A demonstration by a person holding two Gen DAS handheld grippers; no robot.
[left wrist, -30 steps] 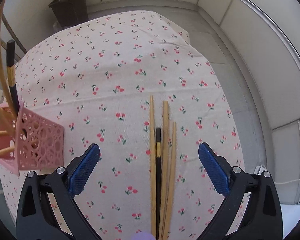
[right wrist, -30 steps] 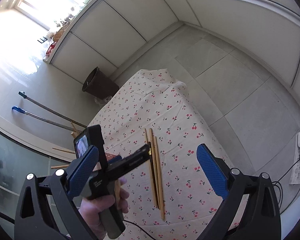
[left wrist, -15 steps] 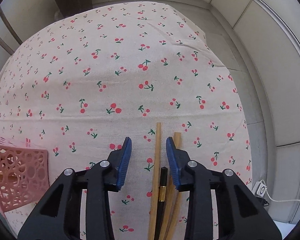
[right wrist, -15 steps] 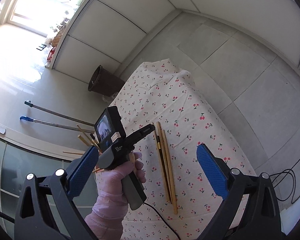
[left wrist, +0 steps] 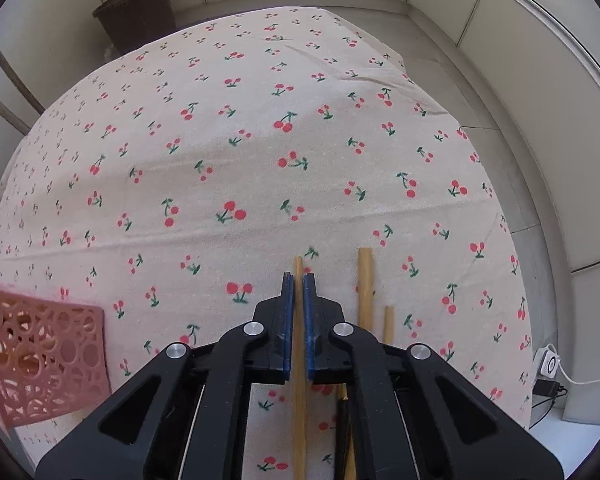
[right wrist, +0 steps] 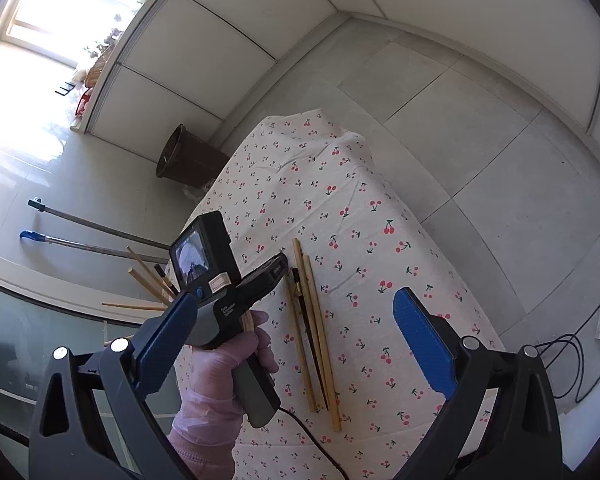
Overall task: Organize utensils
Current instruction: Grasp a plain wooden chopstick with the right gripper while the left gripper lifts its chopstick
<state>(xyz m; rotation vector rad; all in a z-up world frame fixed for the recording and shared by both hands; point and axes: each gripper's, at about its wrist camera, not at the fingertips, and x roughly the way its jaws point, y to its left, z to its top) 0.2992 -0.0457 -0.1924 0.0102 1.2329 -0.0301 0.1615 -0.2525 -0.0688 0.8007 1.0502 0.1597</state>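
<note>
Several chopsticks lie side by side on the cherry-print tablecloth (left wrist: 260, 140). My left gripper (left wrist: 299, 284) is shut on the leftmost wooden chopstick (left wrist: 299, 408), near its far end. Two more wooden chopsticks (left wrist: 365, 288) and a black one (left wrist: 343, 420) lie just right of it. A pink perforated holder (left wrist: 40, 360) stands at the left with chopsticks in it (right wrist: 148, 278). My right gripper (right wrist: 296, 340) is open and empty, held high above the table, looking down on the left gripper (right wrist: 278, 266) and the chopstick row (right wrist: 314, 332).
A dark waste bin (left wrist: 136, 12) stands on the floor beyond the table's far left corner. Two mop handles (right wrist: 88, 232) lie on the floor at left. A power strip and cables (left wrist: 548, 368) sit on the floor at right. The cloth drops off at the right edge.
My left gripper has moved down and forward onto the chopsticks and closed from wide open to shut on the leftmost wooden one. The right gripper stays open above.
</note>
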